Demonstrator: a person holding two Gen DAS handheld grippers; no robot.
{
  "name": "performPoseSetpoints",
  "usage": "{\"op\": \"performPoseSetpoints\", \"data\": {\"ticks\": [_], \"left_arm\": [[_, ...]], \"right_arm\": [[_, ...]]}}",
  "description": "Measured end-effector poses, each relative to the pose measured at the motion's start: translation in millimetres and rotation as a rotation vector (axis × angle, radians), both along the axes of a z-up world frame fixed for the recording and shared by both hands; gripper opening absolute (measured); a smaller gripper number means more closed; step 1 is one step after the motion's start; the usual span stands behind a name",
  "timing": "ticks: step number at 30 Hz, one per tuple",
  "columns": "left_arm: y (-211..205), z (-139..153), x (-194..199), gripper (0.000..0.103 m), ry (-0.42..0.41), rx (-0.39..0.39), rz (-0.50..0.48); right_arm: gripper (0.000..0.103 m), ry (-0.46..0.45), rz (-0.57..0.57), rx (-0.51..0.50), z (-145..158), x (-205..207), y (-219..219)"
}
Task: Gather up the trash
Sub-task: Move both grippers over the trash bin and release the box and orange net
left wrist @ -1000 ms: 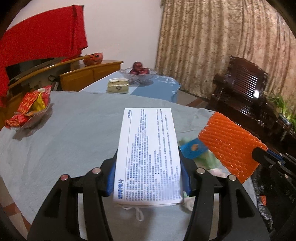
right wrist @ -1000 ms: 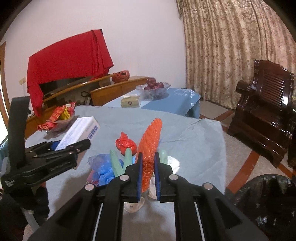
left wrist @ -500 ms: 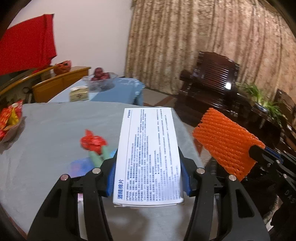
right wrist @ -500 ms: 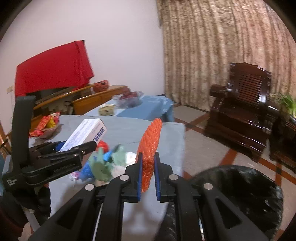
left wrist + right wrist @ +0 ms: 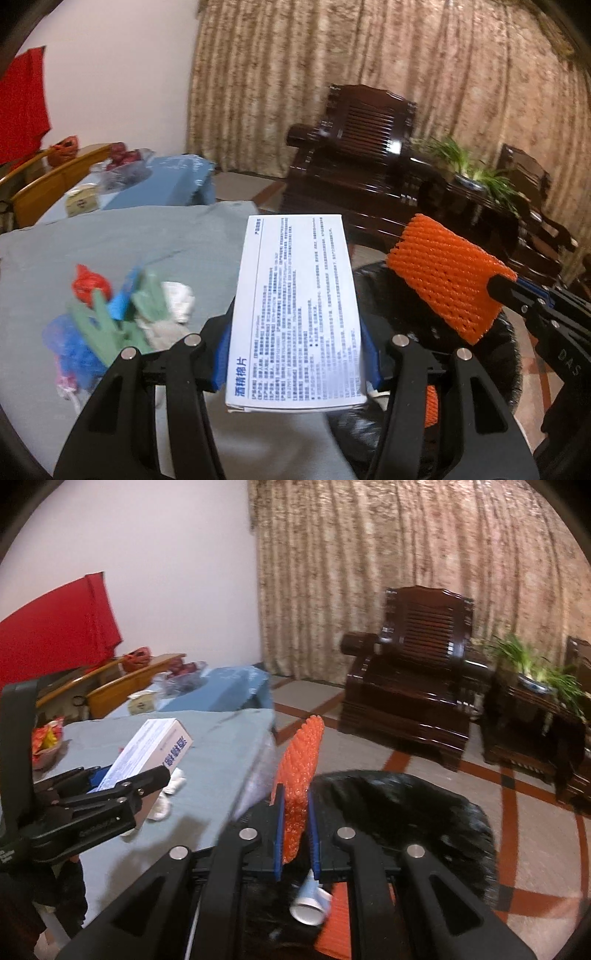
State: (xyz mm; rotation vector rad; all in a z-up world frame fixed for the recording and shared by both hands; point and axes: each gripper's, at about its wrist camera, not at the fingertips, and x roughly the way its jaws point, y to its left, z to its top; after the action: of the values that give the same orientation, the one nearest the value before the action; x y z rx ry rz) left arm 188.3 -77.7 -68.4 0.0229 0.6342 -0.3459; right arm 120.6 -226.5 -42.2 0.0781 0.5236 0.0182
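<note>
My left gripper (image 5: 295, 354) is shut on a long white box with blue print (image 5: 295, 310), which juts forward past the table's right edge; the same box (image 5: 151, 749) shows at the left of the right wrist view. My right gripper (image 5: 295, 834) is shut on an orange foam net sleeve (image 5: 301, 775), also seen as the orange sleeve (image 5: 447, 288) at the right. Below both lies a bin lined with a black bag (image 5: 424, 812), with a small can (image 5: 310, 904) and more orange net inside. Leftover trash (image 5: 110, 314) sits on the grey tablecloth (image 5: 110, 243).
A dark wooden armchair (image 5: 413, 694) and a side table with a plant (image 5: 535, 709) stand beyond the bin on a tiled floor. A blue-covered low table (image 5: 162, 184) with a fruit bowl and a snack dish (image 5: 46, 746) lie to the left.
Both grippers swung to the right, off the table and over the black bin, each keeping its hold. The trash pile slid to the left of view.
</note>
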Motion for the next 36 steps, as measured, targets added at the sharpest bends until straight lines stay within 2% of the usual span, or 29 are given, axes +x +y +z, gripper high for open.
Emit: {"op": "performPoseSetpoints", "data": {"ticks": [13,24,26,28,30,33,34,35,36], "left_arm": [[-79,-33,8,0.053,0.030,-0.001,-0.140],[-111,-55,15,0.053,0.057,0.002,-0.196],[-114,-57,16,0.056,0.066,0.008,-0.204],[-113,-58,16,0.065,0.069,0.008,-0.205],[-113,-58,16,0.067,0.066,0.007,-0.204],[-112,-58,16,0.071,0.062,0.009,-0.197],[-109,-58,15,0.073,0.060,0.009,-0.192],[-107,-57,15,0.076,0.057,0.010,-0.186],[-102,-56,14,0.077,0.052,0.010,-0.174]], "right_arm": [[0.011,0.073,-0.142,0.000,-28,-17,-58],[0.011,0.127,-0.197,0.013,-53,-23,-84],[0.013,0.135,-0.204,0.013,-56,-24,-86],[0.013,0.141,-0.208,0.007,-57,-24,-87],[0.016,0.145,-0.214,0.006,-59,-24,-90],[0.029,0.145,-0.223,0.004,-60,-24,-91],[0.037,0.143,-0.225,0.003,-59,-24,-91],[0.054,0.141,-0.227,0.001,-59,-24,-91],[0.062,0.138,-0.234,-0.004,-58,-24,-90]]}}
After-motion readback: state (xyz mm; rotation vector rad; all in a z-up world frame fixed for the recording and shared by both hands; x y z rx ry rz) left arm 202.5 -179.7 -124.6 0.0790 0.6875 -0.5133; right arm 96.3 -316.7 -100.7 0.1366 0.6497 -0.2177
